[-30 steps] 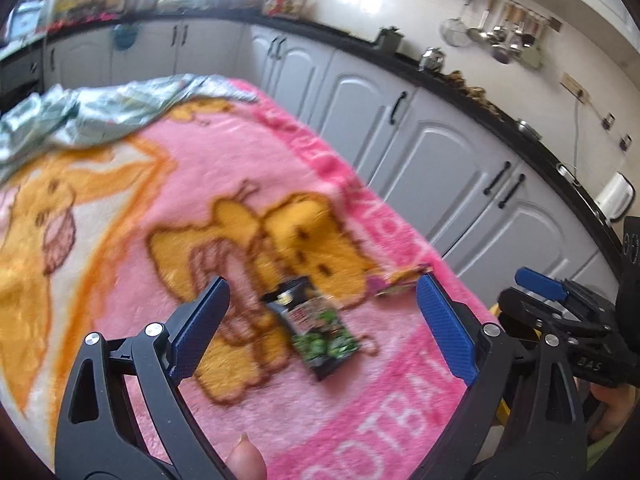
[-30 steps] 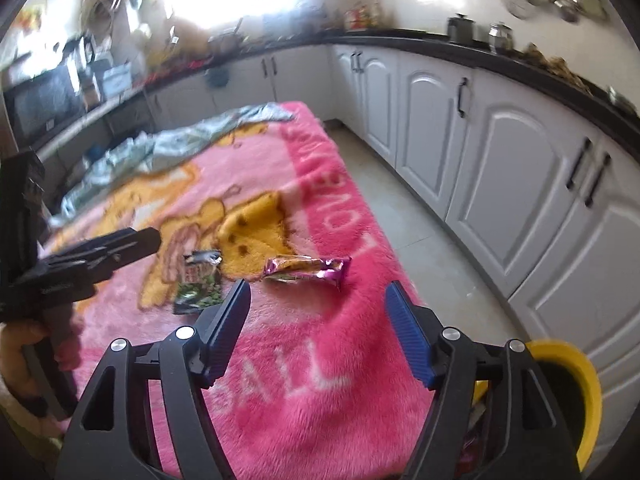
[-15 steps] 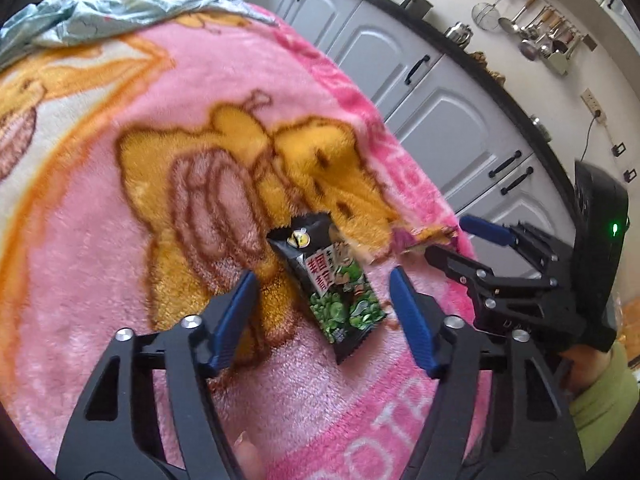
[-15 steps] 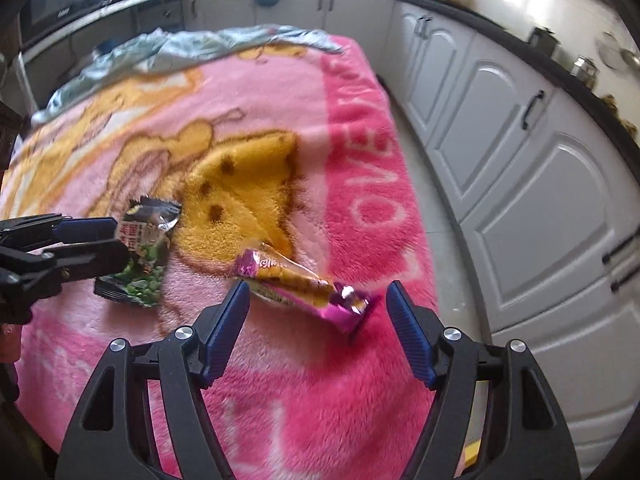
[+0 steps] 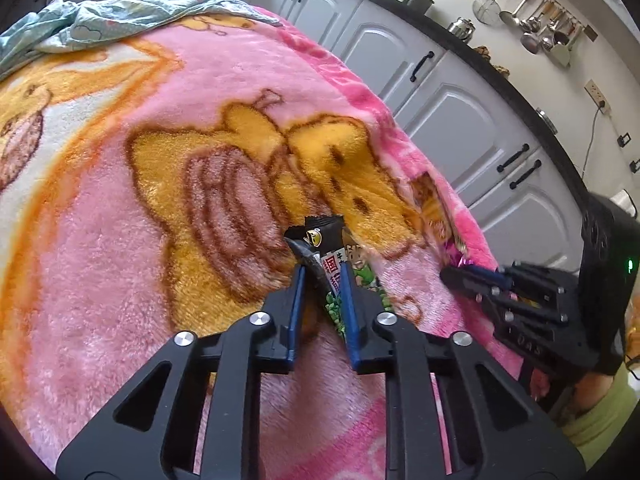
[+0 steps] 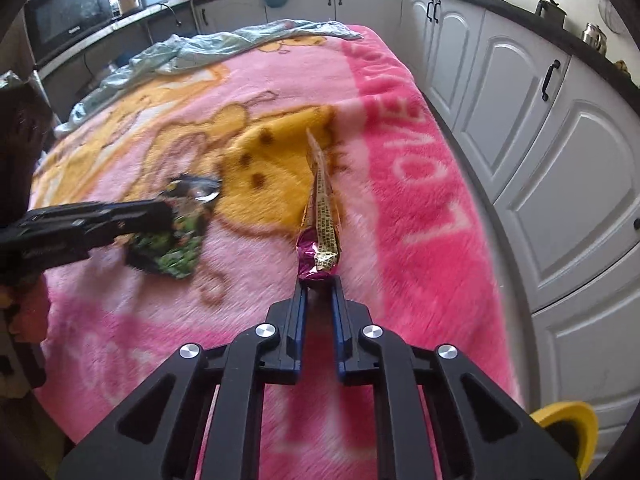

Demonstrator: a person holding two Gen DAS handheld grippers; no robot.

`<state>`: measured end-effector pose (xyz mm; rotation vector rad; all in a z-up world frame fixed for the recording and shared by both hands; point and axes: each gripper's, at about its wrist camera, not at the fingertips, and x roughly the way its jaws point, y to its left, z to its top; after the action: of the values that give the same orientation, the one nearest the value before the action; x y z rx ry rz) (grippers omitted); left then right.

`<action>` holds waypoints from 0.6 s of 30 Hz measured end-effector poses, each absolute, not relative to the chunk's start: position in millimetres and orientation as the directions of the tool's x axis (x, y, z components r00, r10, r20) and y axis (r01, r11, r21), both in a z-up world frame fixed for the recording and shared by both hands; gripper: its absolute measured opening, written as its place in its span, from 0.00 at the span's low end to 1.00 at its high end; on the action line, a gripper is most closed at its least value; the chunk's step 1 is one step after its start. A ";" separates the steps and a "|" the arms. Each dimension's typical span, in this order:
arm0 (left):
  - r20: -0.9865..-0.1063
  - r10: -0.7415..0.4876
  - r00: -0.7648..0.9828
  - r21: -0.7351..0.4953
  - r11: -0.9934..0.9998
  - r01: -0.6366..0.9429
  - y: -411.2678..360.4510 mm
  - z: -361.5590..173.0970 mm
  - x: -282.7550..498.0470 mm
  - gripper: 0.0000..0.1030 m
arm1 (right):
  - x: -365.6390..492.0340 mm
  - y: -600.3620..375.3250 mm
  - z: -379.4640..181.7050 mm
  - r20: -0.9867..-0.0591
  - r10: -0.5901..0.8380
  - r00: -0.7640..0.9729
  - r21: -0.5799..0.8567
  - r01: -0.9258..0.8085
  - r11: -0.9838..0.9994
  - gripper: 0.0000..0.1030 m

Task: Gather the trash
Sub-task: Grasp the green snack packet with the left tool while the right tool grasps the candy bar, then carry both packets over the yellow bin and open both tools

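My left gripper (image 5: 322, 276) is shut on a black and green snack packet (image 5: 326, 252) that lies on the pink blanket (image 5: 100, 280). The packet also shows in the right wrist view (image 6: 172, 248), with the left gripper (image 6: 160, 212) on it. My right gripper (image 6: 319, 283) is shut on the near end of a magenta and gold candy wrapper (image 6: 322, 216), which stands out forward over the blanket (image 6: 420, 200). In the left wrist view the right gripper (image 5: 460, 274) sits at the right, on the wrapper (image 5: 434, 216).
A light green cloth (image 5: 100, 28) lies bunched at the far end of the blanket, also in the right wrist view (image 6: 224, 48). White kitchen cabinets (image 6: 560, 160) run along the right. A yellow bin rim (image 6: 568, 436) shows at the lower right. A microwave (image 6: 68, 16) stands far left.
Both grippers moved down to the blanket and shut: the left on the snack packet, the right on the candy wrapper, which now points forward from the fingers.
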<state>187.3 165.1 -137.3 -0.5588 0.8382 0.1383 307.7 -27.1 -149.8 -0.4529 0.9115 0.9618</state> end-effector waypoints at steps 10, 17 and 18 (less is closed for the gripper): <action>-0.692 -0.166 0.703 -0.392 0.904 -0.172 107.0 -101.2 186.8 0.07 | 268.8 -101.3 -122.1 -0.762 0.585 0.278 0.170 -0.786 0.594 0.10; -0.661 -0.233 0.714 -0.368 0.929 -0.037 42.9 -76.9 198.9 0.06 | 250.8 -168.1 -92.3 -0.715 0.595 0.367 0.168 -0.736 0.656 0.10; -0.658 -0.240 0.714 -0.364 0.931 -0.022 35.0 -74.3 201.0 0.06 | 249.1 -176.9 -88.5 -0.708 0.596 0.380 0.168 -0.728 0.664 0.10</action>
<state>201.0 35.0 -74.3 -0.3620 0.7703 -0.1242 249.1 -176.9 -88.5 -0.1822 0.8218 0.8512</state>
